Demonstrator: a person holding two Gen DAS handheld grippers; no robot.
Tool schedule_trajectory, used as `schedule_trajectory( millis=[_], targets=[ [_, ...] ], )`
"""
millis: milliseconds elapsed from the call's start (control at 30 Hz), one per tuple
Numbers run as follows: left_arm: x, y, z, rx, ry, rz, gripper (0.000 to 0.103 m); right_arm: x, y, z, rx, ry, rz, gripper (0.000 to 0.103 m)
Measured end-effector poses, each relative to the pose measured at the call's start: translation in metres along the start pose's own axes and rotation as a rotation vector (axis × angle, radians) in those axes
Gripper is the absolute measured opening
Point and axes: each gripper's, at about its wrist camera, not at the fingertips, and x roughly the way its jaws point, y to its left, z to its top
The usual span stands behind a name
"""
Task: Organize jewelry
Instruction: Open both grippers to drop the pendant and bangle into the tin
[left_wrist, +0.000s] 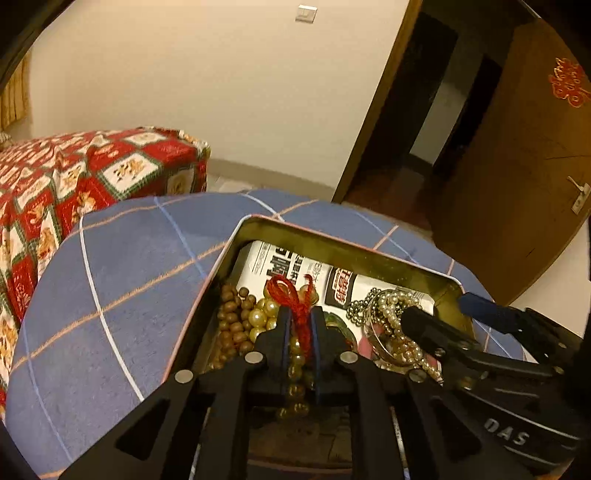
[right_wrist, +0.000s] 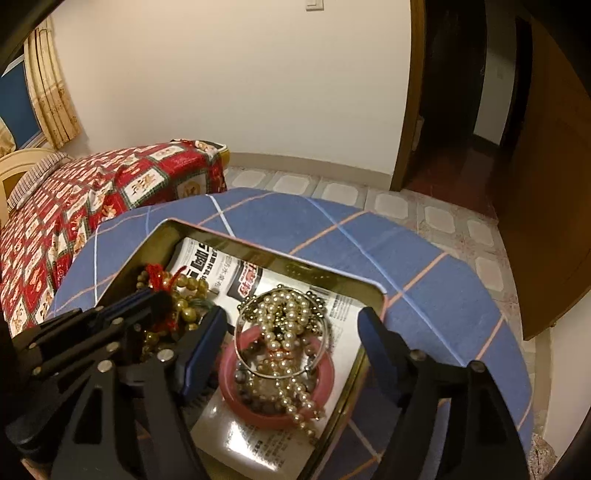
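**Left tool pinches the red-tasselled beads inside the tin**

The left tool (left_wrist: 300, 325) is drawn narrow, its fingers clamped on a strand of amber beads (left_wrist: 295, 363) tied with a red tassel (left_wrist: 291, 295). The strand runs back between the fingers toward the camera; the tassel sticks out just ahead of the tips. To the tool's left, inside the same gold tin (left_wrist: 332, 245), lie brown wooden beads (left_wrist: 231, 321) and larger cream pearls (left_wrist: 260, 314).

The right tool (right_wrist: 291, 325) stands wide, gripping nothing. One finger (right_wrist: 203, 343) is inside the tin (right_wrist: 295, 264); the other (right_wrist: 380, 350) sits at the tin's right rim. Between them lies a pink bangle (right_wrist: 236, 387), with a heap of small pearl strands (right_wrist: 284, 325) and a thin metal hoop (right_wrist: 240, 347) on top of it. Dark metal beads (right_wrist: 317, 295) show just ahead of the heap.

Printed paper (right_wrist: 221, 266) lines the tin's floor; bold black and red Chinese characters show on it, too distorted to read. In the left view the right tool's body carries white letters "DAS" (left_wrist: 504, 432).

The tin rests on a tabletop covered with blue checked cloth (left_wrist: 129, 277). A bed with a red patterned cover (right_wrist: 92, 184) stands beyond, to the left. A brown door (left_wrist: 517, 166) on the right bears a red ornament (left_wrist: 567, 81).
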Motion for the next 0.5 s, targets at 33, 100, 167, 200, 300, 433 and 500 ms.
schedule_trajectory(
  millis=[33, 100, 167, 200, 300, 433, 500],
  targets=[
    [-0.001, 0.0, 0.0, -0.003, 0.008, -0.001, 0.013, -0.003, 0.0, 0.0, -0.002, -0.004, -0.004, 0.08],
    [-0.002, 0.002, -0.001, -0.02, 0.027, -0.004, 0.019, -0.008, 0.0, -0.001, -0.005, -0.003, -0.009, 0.085],
    [-0.007, 0.005, -0.003, -0.047, 0.042, -0.025, 0.029, -0.014, -0.001, -0.002, -0.003, -0.009, -0.005, 0.09],
    [-0.01, 0.007, -0.005, -0.052, 0.039, -0.036, 0.031, -0.018, -0.002, -0.004, -0.002, -0.015, -0.003, 0.093],
    [-0.021, 0.005, -0.008, -0.034, 0.021, -0.02, 0.045, -0.029, -0.001, -0.007, -0.001, -0.037, -0.015, 0.097],
    [-0.039, 0.005, -0.021, -0.04, 0.025, -0.027, 0.062, -0.043, -0.002, -0.016, 0.021, -0.055, -0.02, 0.1],
    [-0.045, 0.009, -0.028, -0.07, 0.037, -0.041, 0.063, -0.047, -0.002, -0.023, 0.034, -0.057, -0.017, 0.1]
  ],
)
